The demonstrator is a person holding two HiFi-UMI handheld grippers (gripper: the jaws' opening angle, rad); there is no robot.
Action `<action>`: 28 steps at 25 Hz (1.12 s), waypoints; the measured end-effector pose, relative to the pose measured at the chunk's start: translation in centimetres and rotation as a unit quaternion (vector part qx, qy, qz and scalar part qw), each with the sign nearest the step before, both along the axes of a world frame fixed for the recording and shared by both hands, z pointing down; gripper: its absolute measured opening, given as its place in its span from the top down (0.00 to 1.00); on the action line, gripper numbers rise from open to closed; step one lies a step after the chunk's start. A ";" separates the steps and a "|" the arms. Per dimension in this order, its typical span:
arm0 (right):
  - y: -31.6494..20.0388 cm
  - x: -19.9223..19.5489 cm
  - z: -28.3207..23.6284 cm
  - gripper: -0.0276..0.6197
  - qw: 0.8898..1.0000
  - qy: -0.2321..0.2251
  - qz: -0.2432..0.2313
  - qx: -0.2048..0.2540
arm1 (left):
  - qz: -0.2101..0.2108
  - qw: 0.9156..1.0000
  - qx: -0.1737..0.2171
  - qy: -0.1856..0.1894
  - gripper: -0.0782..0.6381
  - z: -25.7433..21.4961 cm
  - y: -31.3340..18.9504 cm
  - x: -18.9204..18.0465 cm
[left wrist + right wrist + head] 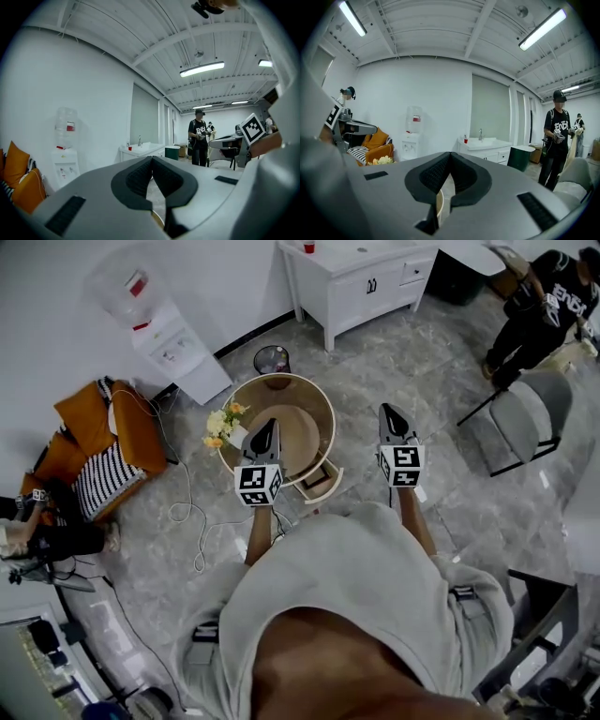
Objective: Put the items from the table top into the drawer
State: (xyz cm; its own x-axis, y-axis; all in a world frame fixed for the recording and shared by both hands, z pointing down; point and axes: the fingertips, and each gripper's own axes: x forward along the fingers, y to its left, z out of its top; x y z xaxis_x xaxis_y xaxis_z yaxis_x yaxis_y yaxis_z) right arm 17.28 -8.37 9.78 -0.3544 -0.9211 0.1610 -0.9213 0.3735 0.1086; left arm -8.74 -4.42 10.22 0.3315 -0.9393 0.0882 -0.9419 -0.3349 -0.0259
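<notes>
- The left grey two-jaw gripper [266,429], carrying a marker cube, points level ahead of the left forearm [259,535]. Its jaws are together with nothing between them.
- The right grey two-jaw gripper [392,414] is alongside, tipped slightly downward. Its jaws are closed and empty.

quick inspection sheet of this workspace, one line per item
surface: round beige table, top mostly bare
job's things: yellow-and-white flower bunch at the table's left edge; wooden drawer pulled open, contents unclear
clutter: nothing seen
grippers: left gripper and right gripper both shut, empty
cables: white cable looping on the grey floor left of the table
surroundings: white water dispenser, white sink cabinet, round waste bin, orange sofa, grey chair, person in black
</notes>
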 end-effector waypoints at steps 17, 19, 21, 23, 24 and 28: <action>0.4 0.0 1.2 0.92 1.000 -0.005 0.007 -0.017 | 0.004 1.000 -0.005 0.000 0.87 -0.5 -0.6 0.3; 0.3 0.0 1.0 0.92 1.000 -0.006 0.007 -0.017 | 0.004 1.000 -0.004 0.003 0.87 -0.7 -0.7 0.3; 0.1 -0.1 0.9 0.92 1.000 -0.008 0.008 -0.016 | 0.004 1.000 0.001 0.010 0.87 -0.9 -0.9 0.1; -0.2 -0.4 0.8 0.92 1.000 -0.009 0.008 -0.013 | 0.004 1.000 0.004 0.015 0.87 -1.0 -1.2 0.0; -0.4 -0.5 0.8 0.92 1.000 -0.010 0.007 -0.011 | 0.004 1.000 0.005 0.014 0.87 -1.0 -1.4 0.0; -0.6 -0.8 1.1 0.92 1.000 -0.009 0.006 -0.008 | 0.012 1.000 0.009 0.006 0.87 -0.8 -1.8 0.5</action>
